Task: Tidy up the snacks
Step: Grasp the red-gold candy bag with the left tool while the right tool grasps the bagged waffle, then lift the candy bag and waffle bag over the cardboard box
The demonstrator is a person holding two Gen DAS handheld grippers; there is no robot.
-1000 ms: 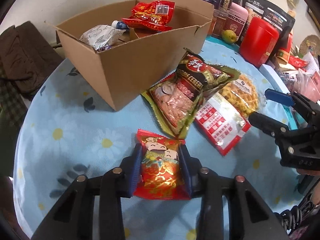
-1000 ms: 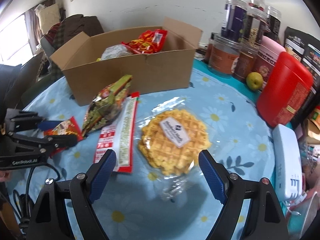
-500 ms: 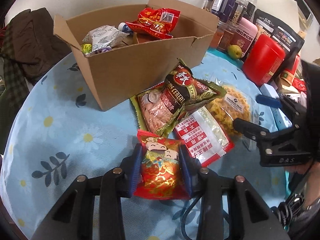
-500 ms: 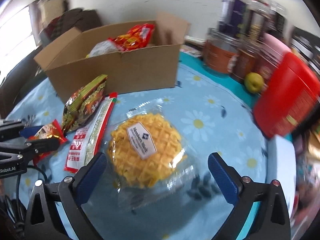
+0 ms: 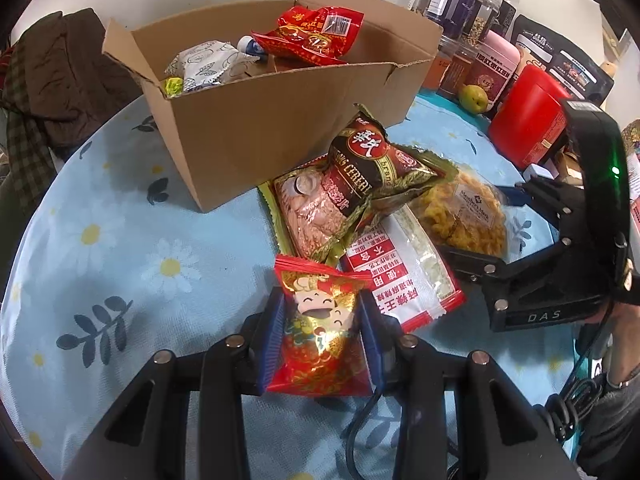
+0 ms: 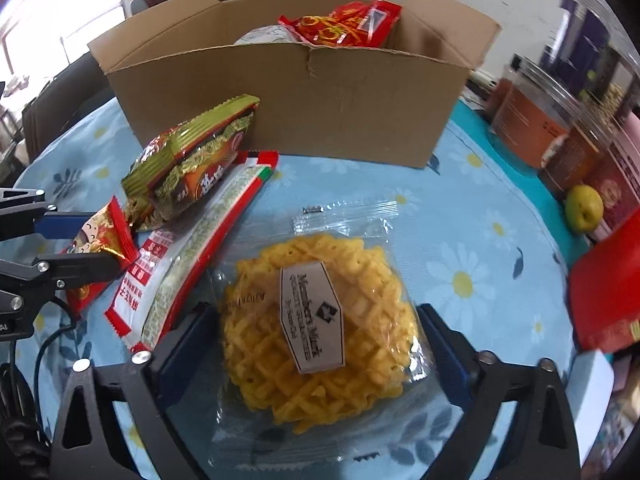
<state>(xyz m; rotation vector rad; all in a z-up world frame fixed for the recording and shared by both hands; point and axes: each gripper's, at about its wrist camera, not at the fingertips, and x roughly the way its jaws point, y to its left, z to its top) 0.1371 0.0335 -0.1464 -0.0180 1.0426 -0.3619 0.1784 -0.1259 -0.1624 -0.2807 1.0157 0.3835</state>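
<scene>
My left gripper is shut on a small red cartoon snack packet, held just above the flowered tablecloth; it also shows in the right wrist view. My right gripper is open, its blue pads on either side of a clear-wrapped yellow waffle snack lying on the table. The waffle also shows in the left wrist view. An open cardboard box holding several snacks stands behind. A dark cereal bag and a red-and-white packet lie in front of it.
Jars, a red canister, a green fruit and dark pouches stand at the back right. A white device lies at the right edge. Brown clothing hangs beyond the table's left edge.
My right gripper has moved forward and down until its open pads flank the waffle pack. My left gripper has kept hold of the red packet and shifted slightly towards the box.
</scene>
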